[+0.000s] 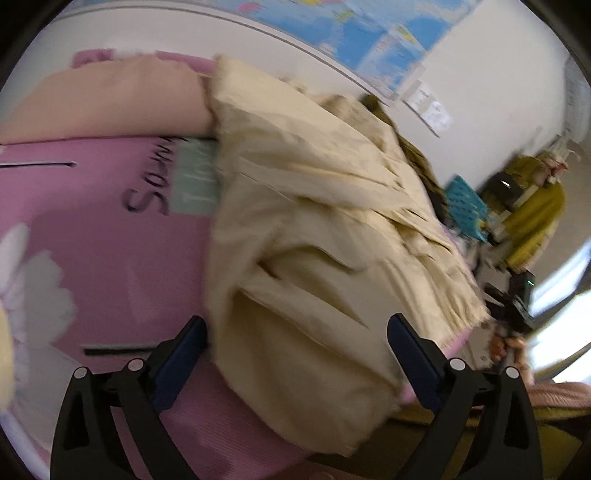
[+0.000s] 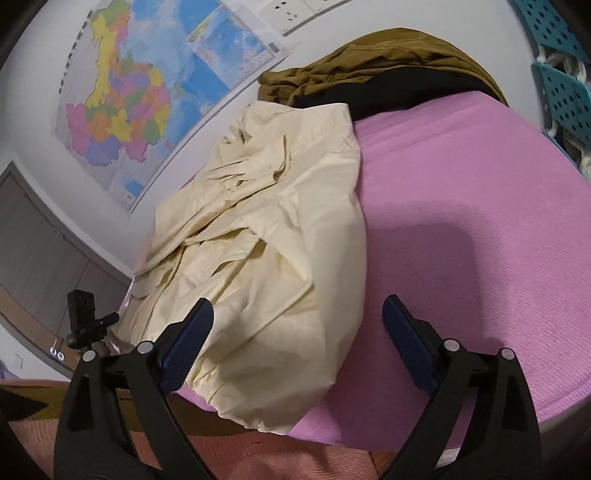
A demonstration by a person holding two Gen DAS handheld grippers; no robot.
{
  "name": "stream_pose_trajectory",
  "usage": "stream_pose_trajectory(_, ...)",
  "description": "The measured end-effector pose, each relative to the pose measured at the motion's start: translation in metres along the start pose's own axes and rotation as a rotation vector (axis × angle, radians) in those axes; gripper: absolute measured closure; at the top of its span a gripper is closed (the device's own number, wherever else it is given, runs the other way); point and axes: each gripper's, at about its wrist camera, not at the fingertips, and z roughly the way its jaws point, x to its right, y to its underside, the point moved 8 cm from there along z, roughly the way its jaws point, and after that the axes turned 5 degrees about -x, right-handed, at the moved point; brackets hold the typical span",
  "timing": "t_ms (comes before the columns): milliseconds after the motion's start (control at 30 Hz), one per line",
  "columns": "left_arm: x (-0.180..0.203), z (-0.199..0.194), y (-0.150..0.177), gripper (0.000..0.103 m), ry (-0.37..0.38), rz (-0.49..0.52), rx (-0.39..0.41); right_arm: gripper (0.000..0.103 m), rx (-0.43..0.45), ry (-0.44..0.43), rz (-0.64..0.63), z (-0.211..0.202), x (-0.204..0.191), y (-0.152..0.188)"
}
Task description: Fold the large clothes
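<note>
Nearest the left wrist camera, the left tool [image 1: 295, 341] stands with its two blue-padded fingers [image 1: 181, 363] wide apart, nothing pressed between them; the near edge of a cream garment [image 1: 314, 236] lies in the gap below but the pads do not grip it. Close to the right wrist camera, the right tool [image 2: 297, 325] is likewise spread wide, its left pad just beside the garment's gathered hem and its right pad over bare pink cover, clamped on nothing. That cream garment [image 2: 280, 229] lies crumpled and partly folded on a bed with a pink cover [image 2: 480, 221], its hem reaching the near edge of the bed. Beside it in the left view the cover carries dark lettering [image 1: 147, 192] and pale printed shapes, and a peach pillow [image 1: 110, 99] sits beyond that. Farther back, an olive-brown garment [image 2: 369, 59] over something black is heaped at the far end of the bed, touching the cream one's upper edge. To the right of it stands a teal perforated crate [image 2: 565, 81]. Behind everything, a coloured map [image 2: 129, 92] hangs on the white wall, with a white socket plate [image 2: 291, 14] to its right. Low at the left of the right view, a small black device on a stand [image 2: 83, 317] is seen, blurred.
</note>
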Motion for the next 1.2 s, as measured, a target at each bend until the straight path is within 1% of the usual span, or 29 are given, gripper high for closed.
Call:
stream_pose_trajectory(67, 0.006, -0.001, 0.007, 0.007, 0.068, 0.006, -0.019, 0.011, -0.006, -0.023, -0.01, 0.002, -0.004, 0.003)
stream_pose_trajectory(233, 0.022, 0.0, 0.022, 0.007, 0.153, 0.006, -0.057, 0.01, -0.034, -0.043, -0.063, 0.009, -0.018, 0.01)
stream_pose_trajectory(300, 0.028, 0.003, 0.023, 0.007, 0.202, -0.01, -0.058, 0.01, -0.042, -0.087, -0.064, 0.012, -0.025, 0.01)
stream_pose_trajectory(333, 0.029, 0.005, 0.021, 0.007, 0.204, -0.01, -0.051, 0.01, -0.045, -0.094, -0.069, 0.014, -0.028, 0.011)
stream_pose_trajectory(400, 0.032, 0.01, 0.018, 0.007, 0.182, -0.004, -0.048, 0.01, -0.057, -0.108, -0.087, 0.018, -0.035, 0.012)
stream_pose_trajectory(500, 0.033, 0.015, 0.012, 0.007, 0.175, -0.018, -0.04, 0.01, -0.057, -0.151, -0.084, 0.018, -0.041, 0.014)
stream_pose_trajectory(567, 0.033, 0.015, 0.009, 0.008, 0.172, -0.038, -0.035, 0.017, -0.05, -0.166, -0.064, 0.014, -0.039, 0.013)
stream_pose_trajectory(600, 0.031, 0.015, 0.008, 0.01, 0.166, -0.045, -0.033, 0.023, -0.051, -0.154, -0.054, 0.013, -0.035, 0.014)
stream_pose_trajectory(633, 0.03, 0.016, 0.008, 0.014, 0.148, -0.05, -0.032, 0.027, -0.052, -0.141, -0.054, 0.013, -0.033, 0.015)
stream_pose_trajectory(667, 0.028, 0.016, 0.007, 0.021, 0.122, -0.054, -0.032, 0.029, -0.054, -0.12, -0.06, 0.013, -0.032, 0.016)
stream_pose_trajectory(700, 0.026, 0.017, 0.005, 0.024, 0.1, -0.059, -0.035, 0.03, -0.06, -0.093, -0.067, 0.013, -0.031, 0.017)
stream_pose_trajectory(733, 0.023, 0.016, 0.005, 0.027, 0.085, -0.065, -0.038, 0.028, -0.057, -0.103, -0.061, 0.012, -0.031, 0.017)
stream_pose_trajectory(767, 0.022, 0.016, 0.004, 0.027, 0.082, -0.073, -0.038, 0.028, -0.053, -0.115, -0.053, 0.011, -0.032, 0.018)
stream_pose_trajectory(800, 0.021, 0.016, 0.004, 0.026, 0.079, -0.085, -0.034, 0.028, -0.054, -0.111, -0.054, 0.012, -0.031, 0.018)
stream_pose_trajectory(867, 0.024, 0.017, 0.002, 0.021, 0.076, -0.082, -0.027, 0.026, -0.054, -0.085, -0.076, 0.015, -0.034, 0.02)
stream_pose_trajectory(933, 0.025, 0.02, 0.001, 0.021, 0.049, -0.069, -0.018, 0.022, -0.052, -0.068, -0.093, 0.018, -0.037, 0.021)
stream_pose_trajectory(1000, 0.026, 0.022, 0.0, 0.024, 0.018, -0.053, -0.008, 0.022, -0.044, -0.053, -0.101, 0.023, -0.04, 0.02)
stream_pose_trajectory(1033, 0.026, 0.024, -0.001, 0.029, -0.019, -0.039, 0.0, 0.022, -0.033, -0.049, -0.099, 0.025, -0.04, 0.019)
stream_pose_trajectory(1067, 0.025, 0.025, -0.002, 0.038, -0.052, -0.025, 0.003, 0.024, -0.019, -0.037, -0.095, 0.028, -0.042, 0.017)
stream_pose_trajectory(1100, 0.024, 0.026, -0.004, 0.04, -0.098, -0.012, 0.006, 0.032, -0.018, -0.032, -0.093, 0.031, -0.043, 0.017)
stream_pose_trajectory(1133, 0.022, 0.027, -0.005, 0.048, -0.121, -0.018, 0.009, 0.048, -0.021, -0.044, -0.081, 0.033, -0.043, 0.017)
stream_pose_trajectory(1167, 0.02, 0.026, -0.006, 0.053, -0.128, -0.031, 0.011, 0.059, -0.032, -0.088, -0.041, 0.037, -0.042, 0.018)
stream_pose_trajectory(1200, 0.016, 0.025, -0.006, 0.062, -0.125, -0.055, 0.007, 0.073, -0.042, -0.121, -0.009, 0.039, -0.04, 0.018)
